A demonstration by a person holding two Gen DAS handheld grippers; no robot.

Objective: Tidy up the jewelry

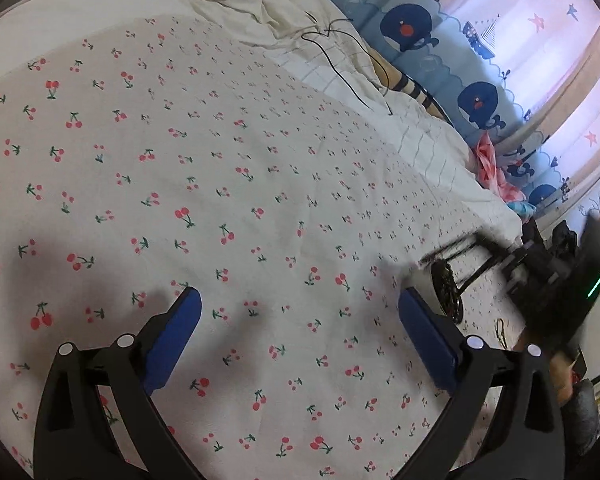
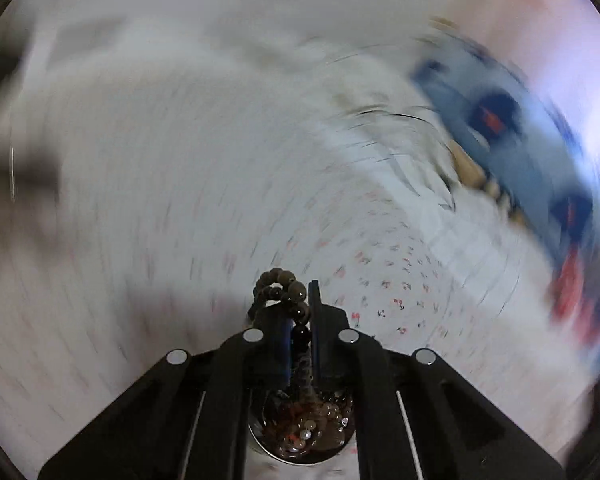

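My right gripper [image 2: 300, 316] is shut on a string of dark brown beads [image 2: 288, 292]; the beads loop above the fingertips and trail down between the jaws. Below it, partly hidden, is a round metal bowl [image 2: 260, 438] with several mixed beads and pearls in it. The right wrist view is heavily motion-blurred. My left gripper [image 1: 300, 312] is open and empty, blue pads wide apart above the cherry-print sheet [image 1: 220, 200]. In the left wrist view the right gripper [image 1: 556, 268] appears blurred at the far right, above the bowl [image 1: 446, 292], seen edge-on.
A crumpled cream duvet [image 1: 260, 8] with a thin black cable [image 1: 332, 52] lies at the far side of the bed. A blue whale-print bumper [image 1: 440, 48] lines the wall. A small dark cord [image 1: 500, 330] lies on the sheet near the bowl.
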